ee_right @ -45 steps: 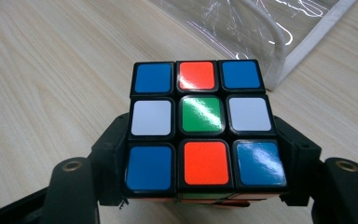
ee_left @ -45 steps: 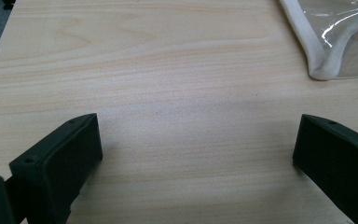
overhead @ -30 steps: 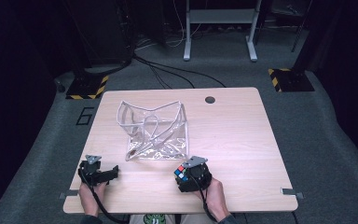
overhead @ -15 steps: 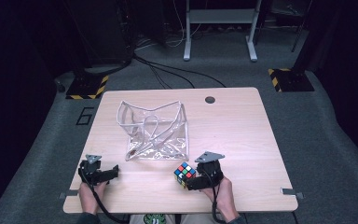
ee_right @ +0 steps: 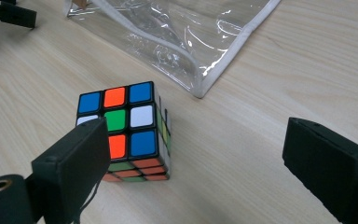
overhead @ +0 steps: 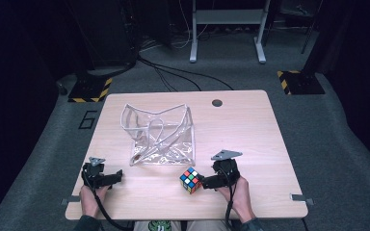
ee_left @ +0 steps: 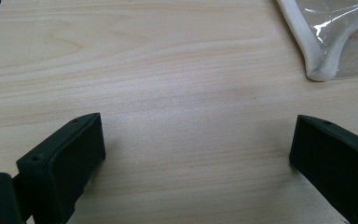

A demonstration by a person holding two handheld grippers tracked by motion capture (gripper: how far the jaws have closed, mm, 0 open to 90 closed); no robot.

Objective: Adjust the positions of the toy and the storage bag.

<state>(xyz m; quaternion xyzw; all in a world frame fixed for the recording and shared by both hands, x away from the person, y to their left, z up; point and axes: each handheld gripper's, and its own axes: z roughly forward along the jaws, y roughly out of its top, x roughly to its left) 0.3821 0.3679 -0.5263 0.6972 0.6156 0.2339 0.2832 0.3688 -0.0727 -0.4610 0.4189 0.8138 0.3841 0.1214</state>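
Tabletop close-up alone shows puzzle cube free between opened jaws.

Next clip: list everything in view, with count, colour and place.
puzzle cube: one, multicoloured, near table edge, just off the right jaws
clear pouch: one, transparent with white trim, table centre-left, open and crumpled
table: one, light wood, with a dark round hole near its far edge
metal stand: one, grey, on the floor beyond the table
hazard-striped bases: two, black-yellow, on the floor at either side
left hand-held gripper: one, black, open, nothing between the jaws
right hand-held gripper: one, black, its jaws have just been opening, nothing between them
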